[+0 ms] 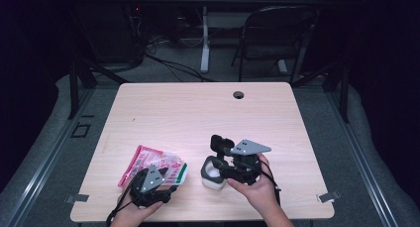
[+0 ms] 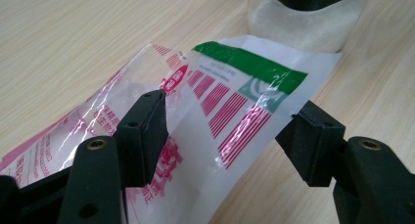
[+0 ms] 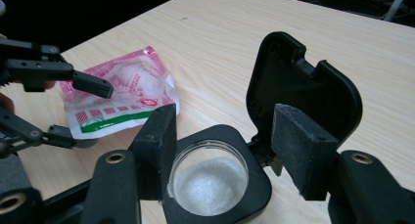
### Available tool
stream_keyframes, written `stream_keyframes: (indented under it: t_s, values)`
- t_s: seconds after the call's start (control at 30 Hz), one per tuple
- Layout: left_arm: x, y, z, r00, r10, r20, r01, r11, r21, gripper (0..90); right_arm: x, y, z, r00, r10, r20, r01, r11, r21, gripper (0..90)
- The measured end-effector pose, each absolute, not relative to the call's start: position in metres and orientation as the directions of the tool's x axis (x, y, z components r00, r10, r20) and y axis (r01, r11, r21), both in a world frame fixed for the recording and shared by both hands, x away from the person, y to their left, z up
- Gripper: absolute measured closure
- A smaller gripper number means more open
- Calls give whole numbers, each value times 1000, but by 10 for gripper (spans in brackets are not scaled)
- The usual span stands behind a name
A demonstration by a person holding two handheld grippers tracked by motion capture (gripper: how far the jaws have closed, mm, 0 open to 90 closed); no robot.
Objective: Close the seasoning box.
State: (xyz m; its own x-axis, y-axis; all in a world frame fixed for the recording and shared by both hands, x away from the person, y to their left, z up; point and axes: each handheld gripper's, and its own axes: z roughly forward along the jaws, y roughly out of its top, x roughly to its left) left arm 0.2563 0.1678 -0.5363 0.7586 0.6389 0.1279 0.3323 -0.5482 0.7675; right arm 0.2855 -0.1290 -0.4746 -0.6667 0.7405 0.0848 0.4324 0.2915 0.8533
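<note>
The jar (image 3: 210,182) stood near the table's (image 1: 198,108) front edge, black lid (image 3: 298,87) hinged open, white granules inside. The pouch (image 2: 220,101), pink-printed with a green band, lay flat just left of it. The left gripper (image 2: 227,131) stood wide about the pouch; the right gripper (image 3: 222,145) stood wide over the jar's mouth.

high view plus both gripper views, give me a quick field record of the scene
surface: wooden table
container: jar of white granules, its hinged black lid open
packet: pink, white and green plastic packet lying flat beside the jar
left gripper: jaws open, packet end between them, pads not pressing
right gripper: jaws open either side of the jar mouth
behind table: folding chair
</note>
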Motion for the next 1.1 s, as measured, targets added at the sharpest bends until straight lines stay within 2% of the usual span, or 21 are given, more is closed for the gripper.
stream_keyframes:
  t_s: [0.6, 1.1]
  values:
    - [248, 160, -519, 782, 616, 94, 314, -521, 794, 370, 283, -131, -469, -678, 731, 78, 427, 304, 852, 414]
    - [247, 164, -505, 779, 622, 81, 309, -493, 813, 370, 286, -136, -459, -694, 708, 133, 454, 287, 843, 413]
